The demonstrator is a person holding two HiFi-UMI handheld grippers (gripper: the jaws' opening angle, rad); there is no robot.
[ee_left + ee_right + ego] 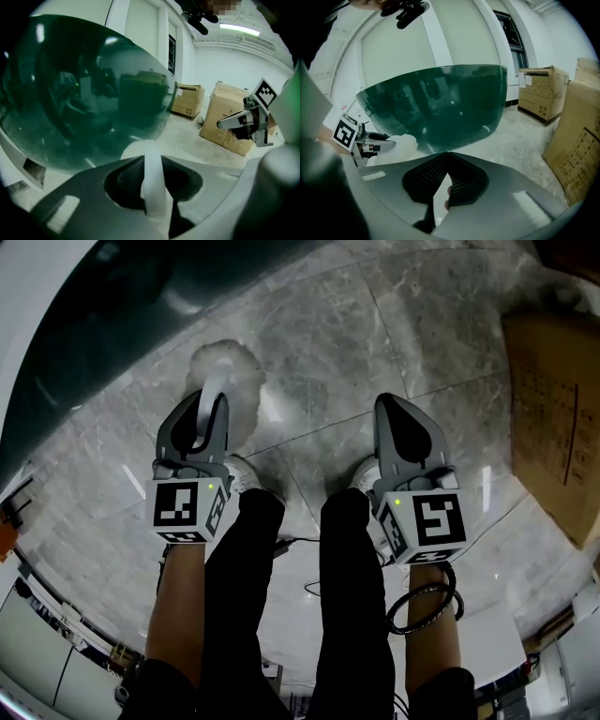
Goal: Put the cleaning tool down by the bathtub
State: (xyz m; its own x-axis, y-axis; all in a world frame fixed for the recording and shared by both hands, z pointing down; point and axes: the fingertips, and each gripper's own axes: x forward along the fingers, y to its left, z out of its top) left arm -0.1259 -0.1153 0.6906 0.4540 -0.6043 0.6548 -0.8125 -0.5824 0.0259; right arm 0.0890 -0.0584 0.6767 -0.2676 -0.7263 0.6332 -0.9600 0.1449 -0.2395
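Left tool (pixel 213 401) clamped on white duster (pixel 230 367) handle; right tool (pixel 398 409) closed, empty. Lower till fluffy head rests on floor (pixel 375 334) beside bathtub (pixel 103 306), upper left; then unclamp.

- The head view looks steeply down from above onto the floor (pixel 375 352). Both claws are near, and the bathtub (pixel 66 324) is at its upper left.
- The left gripper view sits low and looks along the left claw (pixel 152 159) at the bathtub wall close by.
- The right gripper view faces likewise along the right claw (pixel 447 154).
- All three share the bathtub, floor and cardboard boxes (pixel 541 93). Each gripper view catches the other claw.
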